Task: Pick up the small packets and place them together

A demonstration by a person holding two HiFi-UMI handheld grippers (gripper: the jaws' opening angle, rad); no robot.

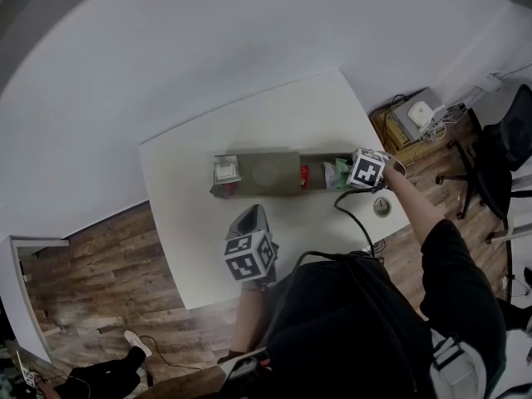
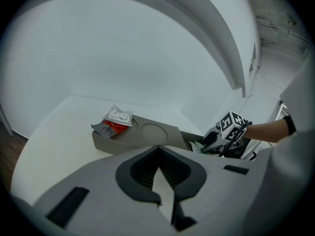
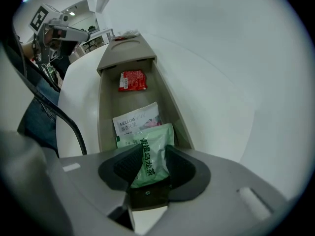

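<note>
A long beige tray (image 1: 266, 173) lies across the white table, its left half lidded. A white packet (image 1: 226, 171) (image 2: 119, 115) rests on the lid's left end, over a red and grey one (image 2: 106, 128). The open right half holds a red packet (image 3: 132, 80), a white printed packet (image 3: 135, 122) and a green packet (image 3: 152, 141). My right gripper (image 1: 359, 177) (image 3: 147, 149) points straight down into that end, jaws open and astride the green packet. My left gripper (image 1: 252, 213) (image 2: 158, 149) hovers in front of the tray, shut and empty.
A small round object (image 1: 381, 207) and a black cable (image 1: 353, 216) lie on the table near its right front corner. On the wooden floor to the right stand a box of devices (image 1: 411, 119) and an office chair (image 1: 490, 165). A person's shoe (image 1: 137, 343) shows lower left.
</note>
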